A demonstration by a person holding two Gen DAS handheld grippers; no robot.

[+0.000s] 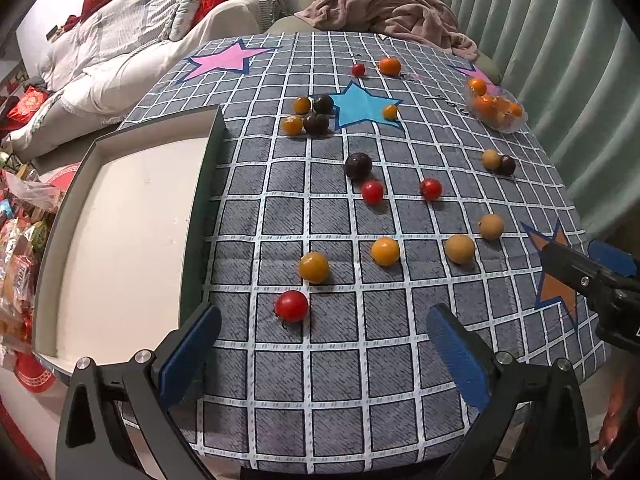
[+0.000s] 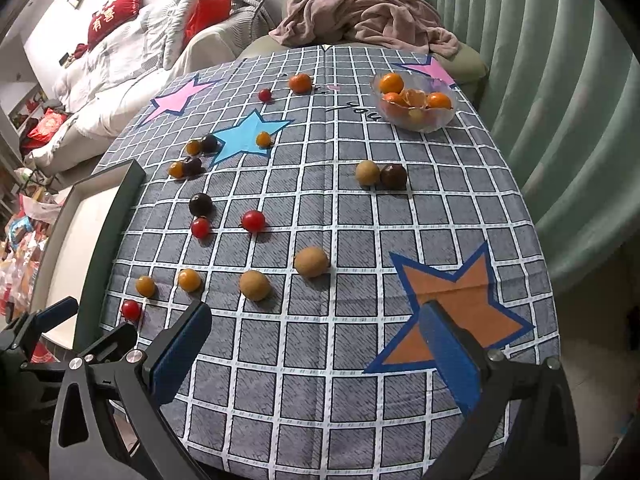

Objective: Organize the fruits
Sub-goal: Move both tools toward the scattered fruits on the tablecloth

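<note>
Small fruits lie scattered on a grey checked tablecloth (image 1: 360, 360): red tomatoes, orange ones, tan longans and dark plums. My left gripper (image 1: 324, 344) is open and empty, just short of a red tomato (image 1: 291, 306). An orange fruit (image 1: 314, 267) lies beyond it. My right gripper (image 2: 316, 352) is open and empty near the front edge, by an orange star (image 2: 456, 304). Two tan longans (image 2: 255, 285) (image 2: 311, 261) lie ahead of it. A glass bowl (image 2: 414, 102) holds oranges at the far right.
An empty white tray (image 1: 120, 248) with a dark rim lies at the table's left side. A sofa with a pink blanket (image 1: 384, 8) stands behind the table. A green curtain (image 2: 560, 120) hangs on the right. Snack bags (image 1: 16, 264) clutter the far left.
</note>
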